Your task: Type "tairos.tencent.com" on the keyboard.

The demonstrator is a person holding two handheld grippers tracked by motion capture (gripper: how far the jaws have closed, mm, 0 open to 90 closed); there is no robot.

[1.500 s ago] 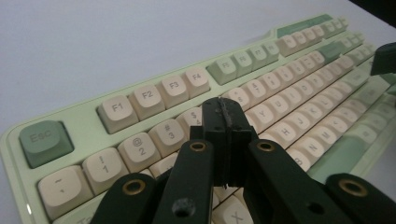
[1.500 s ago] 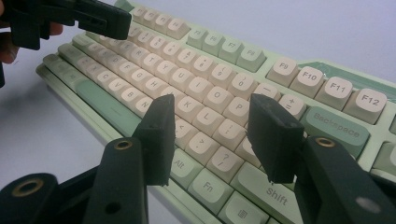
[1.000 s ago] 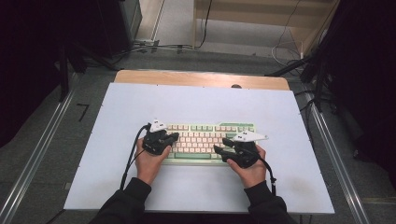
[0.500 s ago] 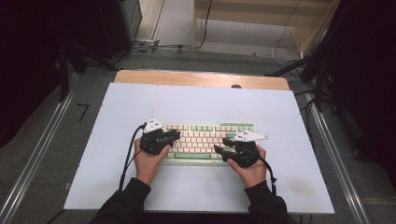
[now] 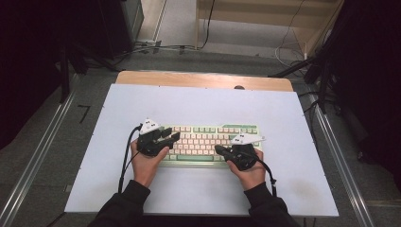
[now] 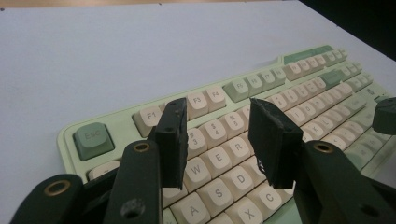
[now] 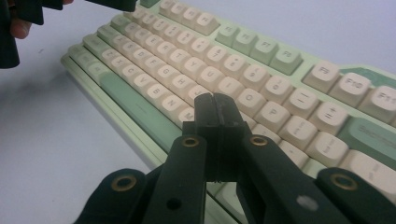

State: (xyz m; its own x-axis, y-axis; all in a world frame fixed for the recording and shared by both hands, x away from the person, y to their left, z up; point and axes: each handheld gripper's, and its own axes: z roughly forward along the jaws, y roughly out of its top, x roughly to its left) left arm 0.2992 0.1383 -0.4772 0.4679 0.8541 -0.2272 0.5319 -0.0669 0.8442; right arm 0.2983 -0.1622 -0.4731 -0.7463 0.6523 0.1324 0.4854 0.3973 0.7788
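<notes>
A pale green keyboard (image 5: 208,142) with cream and green keys lies on the white table top (image 5: 198,104). My left gripper (image 5: 172,135) hovers over its left end. In the left gripper view this gripper (image 6: 218,106) is open above the number and letter keys (image 6: 233,149), its jaws have just been opening, and nothing is between them. My right gripper (image 5: 220,150) sits at the keyboard's lower right. In the right gripper view this gripper (image 7: 215,98) is shut, pads touching and empty, just above the keys (image 7: 261,60); its jaws have just been closing.
The white top ends in a wooden strip (image 5: 203,79) at the back. Metal rails (image 5: 335,156) run along both sides of the table. Cables (image 5: 288,47) lie on the floor beyond. The other hand with its gripper (image 7: 28,14) shows top left in the right gripper view.
The left gripper's jaws have spread apart over the left keys. The right gripper's jaws have come together. Both hands have stayed almost in place.
</notes>
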